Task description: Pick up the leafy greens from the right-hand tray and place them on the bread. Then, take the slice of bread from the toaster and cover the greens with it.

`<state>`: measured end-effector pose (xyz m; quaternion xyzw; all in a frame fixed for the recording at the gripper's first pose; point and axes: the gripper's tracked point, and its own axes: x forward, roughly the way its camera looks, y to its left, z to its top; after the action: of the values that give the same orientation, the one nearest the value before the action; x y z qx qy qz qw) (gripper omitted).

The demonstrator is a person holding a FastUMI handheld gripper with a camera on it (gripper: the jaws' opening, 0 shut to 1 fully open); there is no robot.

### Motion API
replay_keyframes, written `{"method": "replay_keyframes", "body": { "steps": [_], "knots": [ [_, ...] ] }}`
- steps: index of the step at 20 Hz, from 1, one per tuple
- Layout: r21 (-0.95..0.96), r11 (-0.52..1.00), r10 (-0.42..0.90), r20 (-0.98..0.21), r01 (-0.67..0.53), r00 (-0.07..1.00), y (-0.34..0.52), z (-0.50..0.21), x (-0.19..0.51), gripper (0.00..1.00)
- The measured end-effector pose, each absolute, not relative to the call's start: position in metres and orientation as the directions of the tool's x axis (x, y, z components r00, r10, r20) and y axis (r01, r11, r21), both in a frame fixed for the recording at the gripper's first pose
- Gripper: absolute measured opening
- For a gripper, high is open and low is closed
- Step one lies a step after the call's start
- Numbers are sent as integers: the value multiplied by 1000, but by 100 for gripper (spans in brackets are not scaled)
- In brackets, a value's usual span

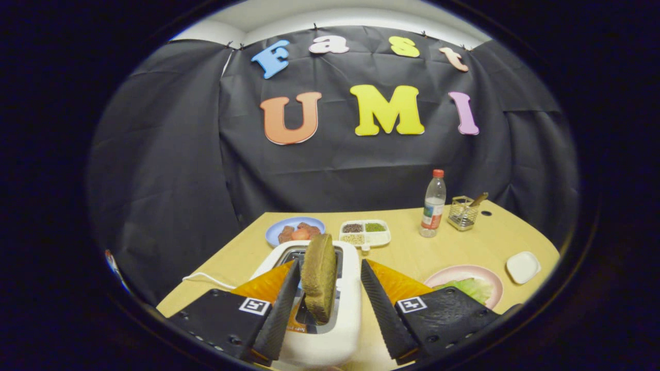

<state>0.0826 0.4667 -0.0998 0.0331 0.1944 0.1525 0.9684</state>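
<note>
Brown and rough-crusted, the slice of bread (319, 277) stands upright in the slot of the white toaster (330, 330), most of it risen above the top. From my gripper view, my claw (330, 288) is spread wide, released, with its 2 fingers (282, 312) either side of that slice. The left finger sits just beside the bread, possibly brushing its edge, though I cannot tell for sure from this angle; the right finger is clearly apart from it, over the toaster's right flank. Nothing is clamped.

The toaster rests on a pale wooden table (412, 252), and a white cord (206, 278) trails off from its left side. To the right of my right finger lies a pink plate (482, 273) with the leafy greens (472, 287) on it, partly hidden behind the finger. Just beyond that plate sits a small white dish (523, 267).

Farther back, beyond the toaster, a blue plate (281, 226) holds brownish and orange food pieces (299, 232). Next to it is a white divided tray (365, 233) with 4 compartments of grains or seeds. Right of that tray stands a clear bottle (433, 204) with a red cap, and near the bottle a wire basket (462, 213) with a brown handle poking out of it.
</note>
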Motion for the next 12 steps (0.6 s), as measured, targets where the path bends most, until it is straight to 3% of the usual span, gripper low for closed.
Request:
{"method": "replay_keyframes", "body": {
  "steps": [5,7,8,9,12],
  "knots": [
    [125,955,296,-374,-268,879,468,-103,87,28],
    [141,954,300,-366,-266,881,466,-100,87,16],
    [151,952,305,-359,-267,882,466,-98,87,16],
    [152,950,309,-352,-272,883,465,-94,85,9],
    [153,947,315,-292,-281,903,460,-72,84,9]
  ]
}}
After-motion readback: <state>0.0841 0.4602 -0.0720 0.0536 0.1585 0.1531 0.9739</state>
